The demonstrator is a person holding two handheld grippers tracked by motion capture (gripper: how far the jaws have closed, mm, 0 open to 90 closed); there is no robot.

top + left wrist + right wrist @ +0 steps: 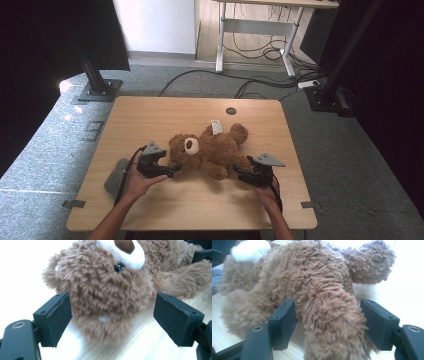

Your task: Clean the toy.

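Brown bear [210,150] lies on back at centre of high view, on wooden table [165,205], head toward left. Left gripper [170,171] at bear's head; in left gripper view jaws stand wide, head between them, right pad clear of fur. Right gripper [239,172] at lower right of bear; jaws wide around limb, pads not pressing. Grey cloth [116,177] at left table edge.

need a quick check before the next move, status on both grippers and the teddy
Left gripper open around the brown plush teddy bear's head. Right gripper open, limb between the jaws. Bear lying on the wooden table. Grey cloth by the left hand, not blocking.
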